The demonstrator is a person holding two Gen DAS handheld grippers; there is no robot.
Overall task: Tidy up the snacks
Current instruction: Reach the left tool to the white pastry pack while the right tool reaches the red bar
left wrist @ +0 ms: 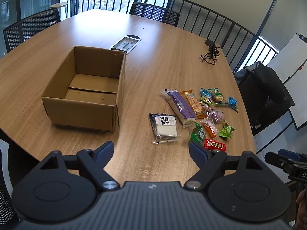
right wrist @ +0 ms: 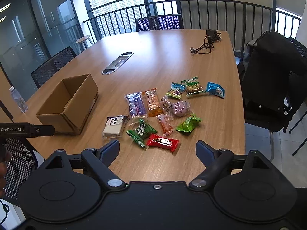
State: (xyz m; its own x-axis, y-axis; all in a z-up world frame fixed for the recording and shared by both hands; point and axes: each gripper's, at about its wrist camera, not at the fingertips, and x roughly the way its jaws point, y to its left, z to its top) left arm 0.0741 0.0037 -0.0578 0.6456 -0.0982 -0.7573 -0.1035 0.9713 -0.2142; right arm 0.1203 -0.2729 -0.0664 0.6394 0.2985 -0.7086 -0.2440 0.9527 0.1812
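Observation:
An open, empty cardboard box (left wrist: 84, 94) (right wrist: 67, 105) stands on the wooden table (left wrist: 153, 44). Several wrapped snacks lie in a loose group to its right: a black-and-white pack (left wrist: 165, 126) (right wrist: 114, 125), a long purple pack (left wrist: 180, 105) (right wrist: 136, 104), an orange cracker pack (left wrist: 193, 103) (right wrist: 152, 102), a red pack (left wrist: 214, 144) (right wrist: 163, 142), green packs (right wrist: 141, 132) and blue packs (right wrist: 215, 89). My left gripper (left wrist: 151, 150) is open and empty, above the near table edge. My right gripper (right wrist: 157, 151) is open and empty, just short of the red pack.
A grey cable hatch (left wrist: 125, 44) (right wrist: 117, 62) is set in the table's middle. A black charger and cable (left wrist: 210, 54) (right wrist: 206, 43) lie at the far right. Chairs ring the table; one holds a black backpack (right wrist: 268, 71). A water bottle (right wrist: 18, 99) stands at the left.

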